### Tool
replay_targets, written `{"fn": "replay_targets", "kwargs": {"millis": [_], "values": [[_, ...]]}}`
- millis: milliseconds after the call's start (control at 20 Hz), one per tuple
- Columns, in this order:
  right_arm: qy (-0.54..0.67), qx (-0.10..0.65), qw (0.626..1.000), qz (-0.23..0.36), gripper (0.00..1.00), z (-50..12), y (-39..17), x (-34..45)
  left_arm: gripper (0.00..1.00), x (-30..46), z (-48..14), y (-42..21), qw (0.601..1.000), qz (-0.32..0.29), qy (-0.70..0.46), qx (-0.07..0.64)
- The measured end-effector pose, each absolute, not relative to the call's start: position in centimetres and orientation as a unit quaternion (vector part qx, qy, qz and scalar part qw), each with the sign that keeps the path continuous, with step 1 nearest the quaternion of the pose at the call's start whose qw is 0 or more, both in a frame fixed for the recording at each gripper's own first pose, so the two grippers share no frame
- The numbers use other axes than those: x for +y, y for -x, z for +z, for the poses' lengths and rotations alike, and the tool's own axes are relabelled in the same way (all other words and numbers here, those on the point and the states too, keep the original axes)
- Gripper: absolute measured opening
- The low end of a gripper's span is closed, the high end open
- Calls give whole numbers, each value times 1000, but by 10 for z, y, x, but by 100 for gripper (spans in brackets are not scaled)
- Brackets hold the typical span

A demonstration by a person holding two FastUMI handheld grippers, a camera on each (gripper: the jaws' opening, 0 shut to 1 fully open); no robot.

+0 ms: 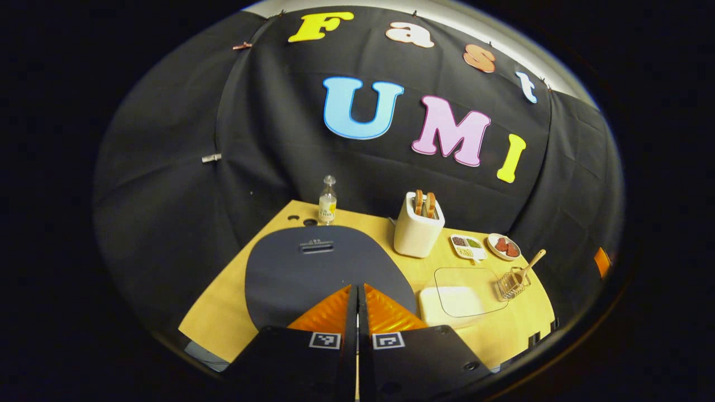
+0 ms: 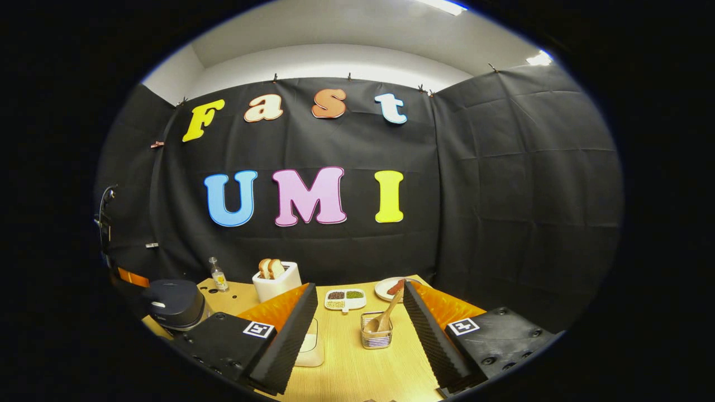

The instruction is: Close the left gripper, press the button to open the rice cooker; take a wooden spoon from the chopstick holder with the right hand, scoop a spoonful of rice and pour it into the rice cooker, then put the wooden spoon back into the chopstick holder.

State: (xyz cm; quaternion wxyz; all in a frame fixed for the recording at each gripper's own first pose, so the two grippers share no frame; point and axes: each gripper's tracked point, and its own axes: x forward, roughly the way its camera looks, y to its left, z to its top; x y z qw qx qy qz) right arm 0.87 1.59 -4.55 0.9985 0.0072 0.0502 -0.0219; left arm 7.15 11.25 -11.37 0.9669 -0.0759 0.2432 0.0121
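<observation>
Barely begun: left gripper jaws pressed together over rice cooker, lid down.
Right gripper jaws spread; wooden spoon in chopstick holder just ahead betw. them; scoop, pour, return all left.

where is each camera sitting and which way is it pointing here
Left gripper view: rides on the left gripper, above the dark rounded rice cooker, facing the back wall; its own two fingers meet at the bottom.
Right gripper view: rides on the right gripper, low over the light wooden table, facing the wire chopstick holder with the wooden spoon; its fingers stand apart.
Shared: rice cooker, holder and spoon, white toaster with bread, small glass bottle, divided white dish of beans.
</observation>
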Motion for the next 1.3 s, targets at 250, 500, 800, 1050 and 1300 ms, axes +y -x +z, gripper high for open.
{"fn": "replay_targets", "kwargs": {"millis": [250,500,800,1050,1300], "values": [[-5,53,998,-31,96,-48,-1,10,9,117,-146,-67,957,5,63,282],[-3,69,997,-30,96,-58,4,13,7,115,-157,-62,955,4,55,292],[6,92,996,-16,96,-69,8,23,7,115,-158,-62,956,-3,59,289],[10,102,995,-2,96,-71,-1,24,6,119,-128,-59,969,35,72,233],[17,105,994,13,96,-74,-35,22,8,133,-20,-52,990,110,35,81]]}}
